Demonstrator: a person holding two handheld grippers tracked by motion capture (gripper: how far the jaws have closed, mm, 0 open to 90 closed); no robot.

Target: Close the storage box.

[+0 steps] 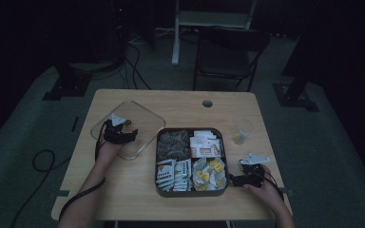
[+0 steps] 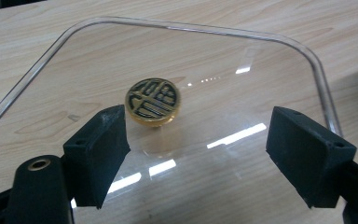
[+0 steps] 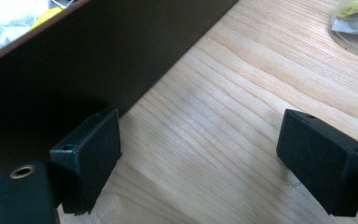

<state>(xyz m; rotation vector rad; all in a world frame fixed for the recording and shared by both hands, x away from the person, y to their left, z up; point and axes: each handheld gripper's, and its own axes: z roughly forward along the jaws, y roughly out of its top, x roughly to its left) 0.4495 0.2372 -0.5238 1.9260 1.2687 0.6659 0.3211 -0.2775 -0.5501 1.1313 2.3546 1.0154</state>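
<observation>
Here the left gripper [image 2: 196, 154] has its fingers [image 2: 98, 154] spread above the clear lid [image 2: 242, 93], pinching nothing; the brass knob [image 2: 152, 101] sits just ahead of them, nearer the left finger and apart from both. The lid lies flat on the worktop [image 1: 180, 104], left of the box, its rounded edge curving close past the right finger and its near corner just beside the box's left wall. The right gripper [image 3: 200, 163] likewise has its fingers [image 3: 91, 158] spread over bare wood, the left one just beside the dark outer wall of the compartment box [image 1: 159, 190], the right one with open worktop around it. That box holds four compartments of packets: grey sachets and white-and-orange packets in the back pair, white sachets and yellow-marked ones in front. One small clear cup [image 1: 241, 133] stands to the right of the box, well apart from both grippers, with something yellowish in it, possibly another packet, though the dim high view leaves that unsure. The far half of the worktop is free apart from one cable hole [image 1: 207, 103]. Beyond it one chair [image 1: 228, 52] stands on a grey floor with trailing cables.
</observation>
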